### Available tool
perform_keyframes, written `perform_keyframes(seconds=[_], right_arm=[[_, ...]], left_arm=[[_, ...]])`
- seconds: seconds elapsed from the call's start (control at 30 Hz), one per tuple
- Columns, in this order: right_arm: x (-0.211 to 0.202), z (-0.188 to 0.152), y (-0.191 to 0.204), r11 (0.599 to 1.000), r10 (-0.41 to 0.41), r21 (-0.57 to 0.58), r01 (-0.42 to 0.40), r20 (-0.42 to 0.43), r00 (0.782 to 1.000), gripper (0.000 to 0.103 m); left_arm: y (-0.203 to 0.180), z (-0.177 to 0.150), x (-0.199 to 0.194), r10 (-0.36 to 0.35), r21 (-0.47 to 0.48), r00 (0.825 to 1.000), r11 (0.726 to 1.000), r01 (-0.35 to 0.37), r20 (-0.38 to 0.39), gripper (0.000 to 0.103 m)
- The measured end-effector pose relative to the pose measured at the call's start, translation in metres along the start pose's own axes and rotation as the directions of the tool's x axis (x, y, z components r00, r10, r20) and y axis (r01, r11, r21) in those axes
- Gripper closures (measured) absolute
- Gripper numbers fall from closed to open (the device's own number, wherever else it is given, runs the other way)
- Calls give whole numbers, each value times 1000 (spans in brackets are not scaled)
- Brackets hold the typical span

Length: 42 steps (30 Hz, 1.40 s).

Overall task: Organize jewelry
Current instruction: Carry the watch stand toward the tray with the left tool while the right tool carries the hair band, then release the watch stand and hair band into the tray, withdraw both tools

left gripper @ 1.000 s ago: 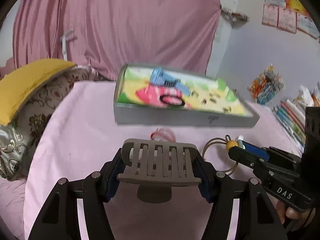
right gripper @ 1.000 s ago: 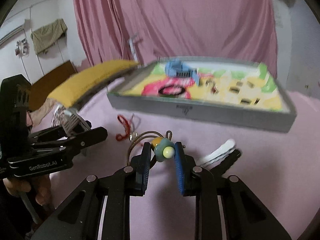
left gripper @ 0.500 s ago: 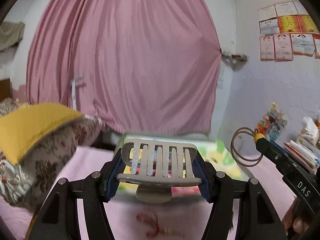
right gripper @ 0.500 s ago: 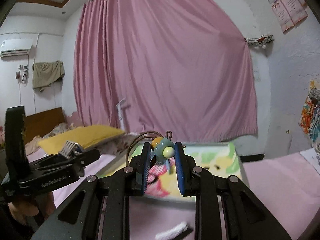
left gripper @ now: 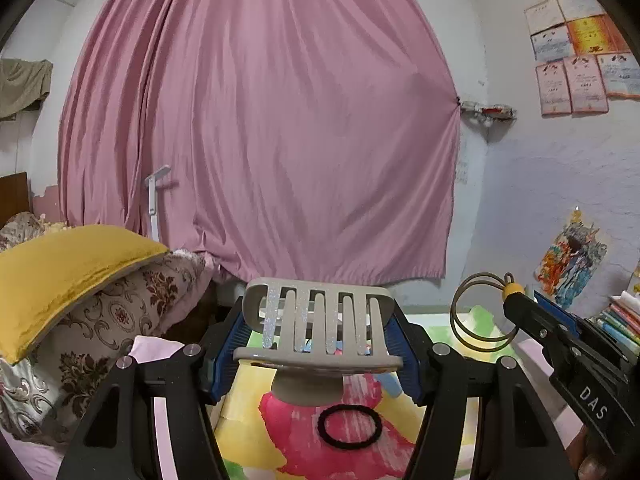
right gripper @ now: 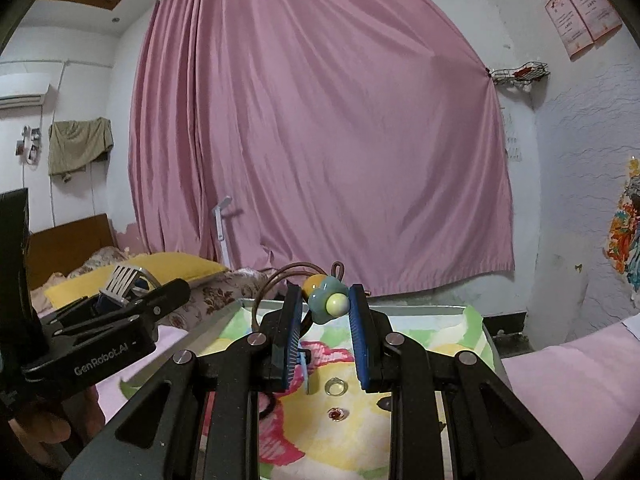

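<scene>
Left gripper point(left gripper: 318, 340): we see its blue pads pressed on both ends of a grey hair claw clip point(left gripper: 316, 328), jaws standing fairly wide around it; the clip's teeth point up, one of them glittery.
Right gripper point(right gripper: 325, 310): nearly closed, its pads pinch the flower charm of a brown hair tie point(right gripper: 326, 300); the elastic loops stick out past the left pad and upward.
Right gripper from the left view: we see it at the right edge point(left gripper: 516, 300), the tie's loops point(left gripper: 480, 312) hanging off its tip, well apart from the clip.
Left gripper from the right view: it sits low at the left point(right gripper: 132, 284), the clip point(right gripper: 124, 280) showing at its tip.
Tray point(right gripper: 452, 312): a shallow grey tray with a bright painted lining lies directly under both grippers; neither held piece touches it.
In the tray: we make out a black hair elastic point(left gripper: 349, 426) just below the clip, a clear ring point(right gripper: 335, 386) and a small red stone point(right gripper: 335, 414) below the flower charm.
Surface: pink bedsheet point(right gripper: 568, 368) around the tray.
Further out: a yellow pillow point(left gripper: 60, 272) on a floral cushion point(left gripper: 120, 320) at the left, and a pink curtain point(left gripper: 260, 140) behind.
</scene>
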State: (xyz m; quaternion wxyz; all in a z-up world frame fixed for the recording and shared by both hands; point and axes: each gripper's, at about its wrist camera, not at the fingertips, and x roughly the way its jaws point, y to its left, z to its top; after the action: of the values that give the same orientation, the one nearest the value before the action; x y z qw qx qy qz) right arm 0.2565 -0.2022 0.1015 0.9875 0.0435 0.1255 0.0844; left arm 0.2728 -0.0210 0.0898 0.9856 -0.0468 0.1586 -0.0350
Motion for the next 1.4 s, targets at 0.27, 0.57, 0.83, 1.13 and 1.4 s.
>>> perform_keyframes(seconds=[0.27, 0.57, 0.83, 1.13, 1.4], right_arm=[[30, -10, -5, 1000, -9, 4, 10, -111, 994, 82], [58, -24, -15, 1000, -12, 15, 19, -353, 935, 82], [75, -44, -19, 1000, 4, 24, 9, -490, 872, 82], [82, -49, -23, 999, 24, 54, 4, -520, 854, 78], [63, -49, -26, 997, 35, 81, 4, -475, 879, 65]], left_arm=[[7, -6, 37, 36, -14, 983, 999, -39, -180, 41], [15, -24, 69, -1, -19, 907, 1000, -8, -422, 41], [7, -32, 76, -15, 6, 878, 1000, 20, -479, 41], [11, -35, 78, -53, -38, 859, 999, 39, -510, 35], [14, -30, 54, -103, -84, 890, 994, 74, -444, 23]])
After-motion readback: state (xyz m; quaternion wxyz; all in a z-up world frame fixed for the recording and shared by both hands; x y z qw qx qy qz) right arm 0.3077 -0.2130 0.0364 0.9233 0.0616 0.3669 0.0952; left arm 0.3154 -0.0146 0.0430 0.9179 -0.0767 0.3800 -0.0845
